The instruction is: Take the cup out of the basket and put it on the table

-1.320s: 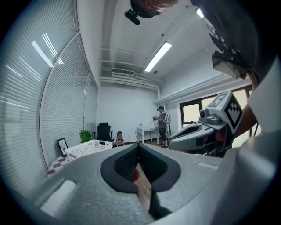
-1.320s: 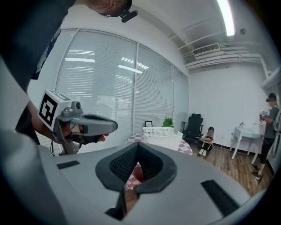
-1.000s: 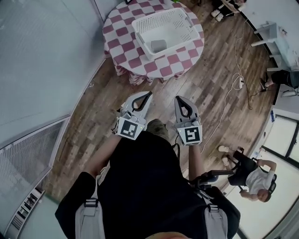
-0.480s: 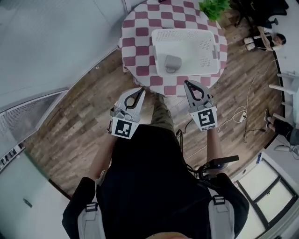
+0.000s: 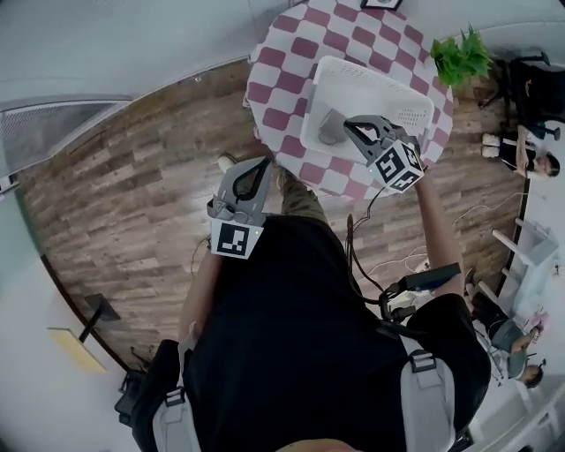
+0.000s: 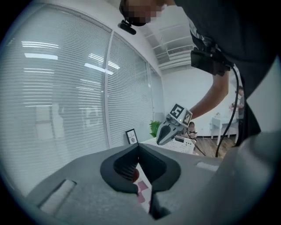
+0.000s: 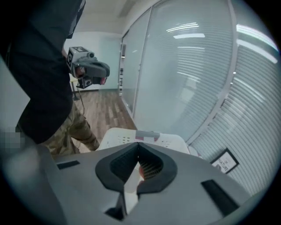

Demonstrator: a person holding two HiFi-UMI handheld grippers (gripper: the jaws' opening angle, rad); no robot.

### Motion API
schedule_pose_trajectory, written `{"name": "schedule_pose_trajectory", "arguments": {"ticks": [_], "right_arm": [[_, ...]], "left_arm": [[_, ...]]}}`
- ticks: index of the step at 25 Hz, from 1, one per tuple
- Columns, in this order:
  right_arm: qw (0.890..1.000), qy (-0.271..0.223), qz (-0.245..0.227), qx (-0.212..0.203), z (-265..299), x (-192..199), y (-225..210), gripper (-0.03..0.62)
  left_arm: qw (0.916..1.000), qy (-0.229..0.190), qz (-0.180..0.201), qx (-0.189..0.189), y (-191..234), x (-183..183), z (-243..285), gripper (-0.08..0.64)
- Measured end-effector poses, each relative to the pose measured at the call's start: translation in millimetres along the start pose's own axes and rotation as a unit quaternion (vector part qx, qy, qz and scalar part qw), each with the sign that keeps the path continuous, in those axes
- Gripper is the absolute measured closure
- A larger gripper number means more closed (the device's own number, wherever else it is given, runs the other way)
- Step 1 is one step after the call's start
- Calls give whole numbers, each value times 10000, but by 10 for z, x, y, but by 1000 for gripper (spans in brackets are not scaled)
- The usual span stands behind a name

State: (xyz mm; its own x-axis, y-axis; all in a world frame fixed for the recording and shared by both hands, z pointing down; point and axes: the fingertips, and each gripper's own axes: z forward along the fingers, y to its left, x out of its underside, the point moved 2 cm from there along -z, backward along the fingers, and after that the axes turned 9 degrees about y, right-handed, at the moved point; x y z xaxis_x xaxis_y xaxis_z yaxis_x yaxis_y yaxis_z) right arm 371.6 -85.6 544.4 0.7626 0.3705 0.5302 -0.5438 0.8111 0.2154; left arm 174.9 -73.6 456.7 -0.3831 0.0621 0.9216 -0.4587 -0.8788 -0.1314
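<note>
A grey cup [image 5: 328,126] sits inside the white basket [image 5: 402,104] on the round table with a red-and-white checked cloth [image 5: 300,53]. My right gripper [image 5: 350,124] reaches over the basket's near side, its tips just right of the cup, jaws shut with nothing between them. In the right gripper view the basket [image 7: 145,137] lies just beyond the closed tips [image 7: 138,145]. My left gripper [image 5: 265,161] hangs by the table's near edge, short of the basket, with its jaws meeting at the tip [image 6: 138,145] and empty. The left gripper view also shows the right gripper [image 6: 169,132].
A potted plant [image 5: 459,55] stands beside the table's far right, and a small picture frame [image 5: 381,4] is at its back. Glass walls with blinds run along the left. A person sits at the right [image 5: 530,159]. Wooden floor surrounds the table.
The table has come closer in the head view. My right gripper went forward from the table's edge to over the basket beside the cup. The left gripper stayed near the table's edge.
</note>
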Motion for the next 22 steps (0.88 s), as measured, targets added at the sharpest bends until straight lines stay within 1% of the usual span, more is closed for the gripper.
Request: {"name": "schedule_pose_trajectory", "arguments": {"ticks": [2, 3, 4, 5, 6, 7, 8, 9, 11, 13, 17, 19, 20, 22], "right_arm": [[9962, 187, -637, -558, 236, 69, -5, 588], [9910, 313, -1009, -822, 345, 116, -2, 586], [9832, 485, -1357, -1117, 450, 180, 8, 562], [9726, 726, -1638, -1482, 553, 262, 28, 495], [9587, 1026, -1844, -1907, 651, 354, 58, 423], [9422, 1330, -2008, -2330, 741, 440, 97, 364], [9250, 1584, -2167, -2691, 821, 513, 142, 345], [9085, 1776, -2331, -2979, 889, 572, 192, 343], [8792, 2070, -2620, -3400, 1000, 668, 285, 329], [8559, 2292, -2890, -3625, 1105, 725, 337, 321], [8141, 2598, -3621, -3724, 1314, 780, 404, 310], [7928, 2762, -3899, -3784, 1401, 845, 438, 305], [7840, 2841, -3985, -3819, 1444, 893, 452, 305], [7716, 2976, -4072, -3877, 1513, 997, 470, 305]], "left_arm": [[9987, 100, -229, -440, 80, 94, -97, 555], [9972, 179, -372, -631, 106, 150, -143, 555], [9952, 263, -509, -795, 125, 211, -183, 555], [9932, 333, -605, -940, 148, 265, -216, 555], [9914, 381, -643, -1077, 178, 306, -250, 555], [9895, 421, -654, -1216, 210, 336, -295, 555], [9873, 458, -677, -1359, 236, 360, -354, 555], [9847, 489, -729, -1505, 255, 382, -423, 555], [9787, 549, -898, -1761, 279, 438, -551, 555], [9734, 614, -1048, -1945, 281, 513, -636, 555], [9649, 723, -1238, -2202, 241, 652, -763, 555], [9614, 774, -1292, -2303, 235, 694, -813, 555], [9601, 795, -1304, -2345, 237, 707, -834, 555], [9578, 819, -1333, -2412, 246, 723, -871, 555]]}}
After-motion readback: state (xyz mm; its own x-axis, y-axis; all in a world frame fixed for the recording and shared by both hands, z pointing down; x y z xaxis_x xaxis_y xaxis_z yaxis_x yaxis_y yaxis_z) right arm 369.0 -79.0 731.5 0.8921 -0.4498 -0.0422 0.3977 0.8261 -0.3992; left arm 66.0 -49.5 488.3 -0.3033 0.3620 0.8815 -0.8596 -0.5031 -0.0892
